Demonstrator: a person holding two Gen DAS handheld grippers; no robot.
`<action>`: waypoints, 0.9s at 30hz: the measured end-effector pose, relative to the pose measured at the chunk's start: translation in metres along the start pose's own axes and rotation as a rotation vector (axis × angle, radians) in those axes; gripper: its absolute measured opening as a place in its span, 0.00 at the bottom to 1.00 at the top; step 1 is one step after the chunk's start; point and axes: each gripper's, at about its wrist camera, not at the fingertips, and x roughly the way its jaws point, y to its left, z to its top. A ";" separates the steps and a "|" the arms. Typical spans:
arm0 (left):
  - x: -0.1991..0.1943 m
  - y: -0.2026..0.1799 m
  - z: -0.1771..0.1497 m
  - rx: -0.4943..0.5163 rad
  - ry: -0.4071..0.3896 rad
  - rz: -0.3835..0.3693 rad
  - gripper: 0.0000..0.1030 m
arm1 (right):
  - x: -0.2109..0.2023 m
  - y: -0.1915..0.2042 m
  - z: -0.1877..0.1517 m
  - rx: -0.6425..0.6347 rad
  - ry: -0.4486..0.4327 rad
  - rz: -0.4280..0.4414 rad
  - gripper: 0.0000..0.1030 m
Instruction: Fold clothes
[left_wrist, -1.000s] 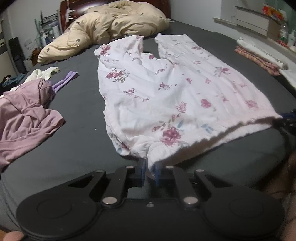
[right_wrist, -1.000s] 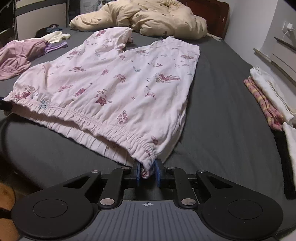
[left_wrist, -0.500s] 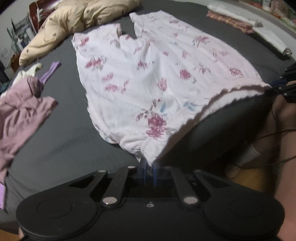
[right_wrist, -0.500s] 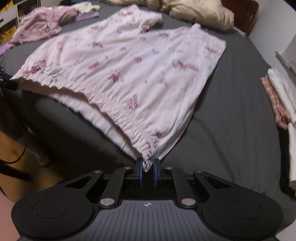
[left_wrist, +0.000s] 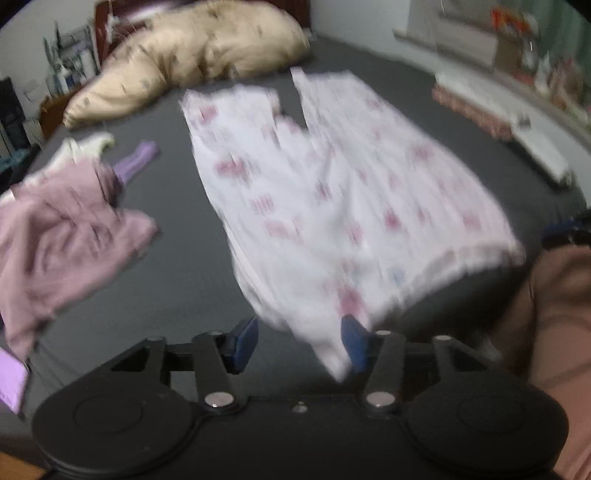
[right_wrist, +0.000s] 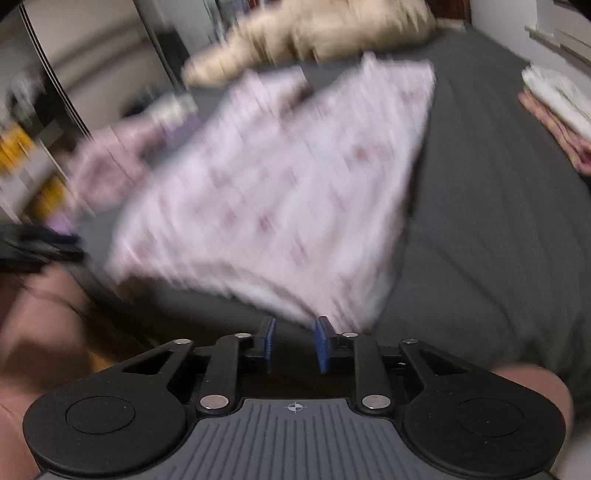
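- A dark grey bed sheet (left_wrist: 177, 258) covers the wide bed, with a beige duvet (left_wrist: 192, 51) bunched at the headboard end and a cluttered shelf against the wall beyond it.
- Folded laundry, a striped pink piece (right_wrist: 550, 125) under a white one, is stacked at the sheet's right edge; a mauve garment (left_wrist: 62, 229) lies crumpled on the sheet left of the floral pyjama shorts (left_wrist: 332, 192), with a purple strap (left_wrist: 136, 162) and a cream piece just behind it.
- Both wrist views are blurred by motion.
- The left gripper (left_wrist: 299, 343) hovers low at the near edge of the bed, its blue pads spread wide apart and clamping nothing.
- The right gripper (right_wrist: 293, 343) sits at the same near edge, pads likewise parted and empty.
- The floral pyjama shorts lie spread on the grey sheet, legs toward the duvet and waistband toward the grippers.
- One waistband corner droops between the left gripper's open pads, close against the right-hand pad; whether it touches cannot be told.
- The other waistband corner (right_wrist: 343, 314) lies just ahead of the right gripper's pads, free of them.
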 end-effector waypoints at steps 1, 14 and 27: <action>-0.004 0.007 0.010 -0.005 -0.029 -0.002 0.49 | -0.005 0.004 0.011 -0.003 -0.041 0.030 0.26; 0.054 0.078 0.200 -0.137 -0.222 0.024 0.73 | 0.108 -0.006 0.181 0.078 -0.183 0.245 0.27; 0.273 0.229 0.328 -0.539 -0.182 0.120 0.73 | 0.243 -0.062 0.143 0.209 0.041 0.574 0.27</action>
